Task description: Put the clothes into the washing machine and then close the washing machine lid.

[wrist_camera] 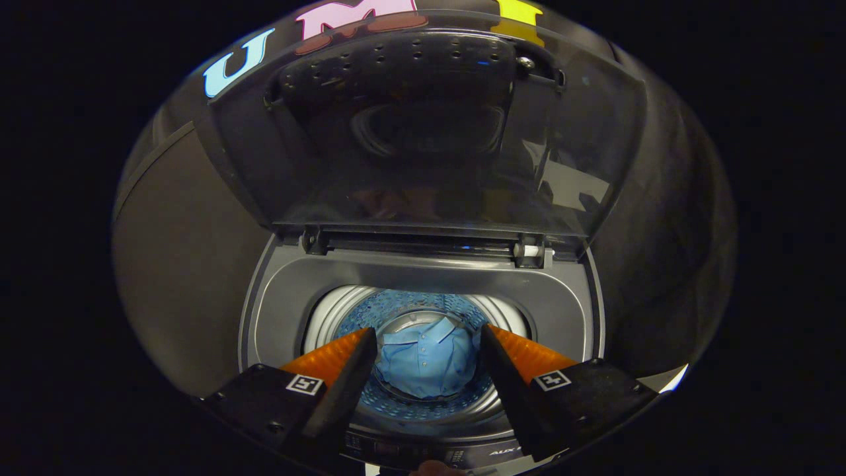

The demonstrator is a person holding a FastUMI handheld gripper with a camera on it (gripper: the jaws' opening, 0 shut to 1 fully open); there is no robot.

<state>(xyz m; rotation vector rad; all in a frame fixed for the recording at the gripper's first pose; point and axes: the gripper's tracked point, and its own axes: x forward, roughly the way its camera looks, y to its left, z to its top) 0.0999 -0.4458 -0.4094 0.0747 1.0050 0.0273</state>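
**Shirt in drum, lid raised**

With the lid (423, 132) of the washing machine (423, 281) standing upright on its rear hinges, the drum (344, 304) is exposed from above. A blue collared shirt (426, 360) lies folded at the bottom of the drum, resting on the perforated floor. The gripper (428, 340) hovers over the machine's front edge with its fingers spread wide apart and nothing held between them; the shirt appears in the gap, well below the fingertips. The control panel (456, 455) sits just beneath the gripper, its markings too dim to make out. The transparent lid carries a dark perforated insert and reflections, probably of booth lighting.
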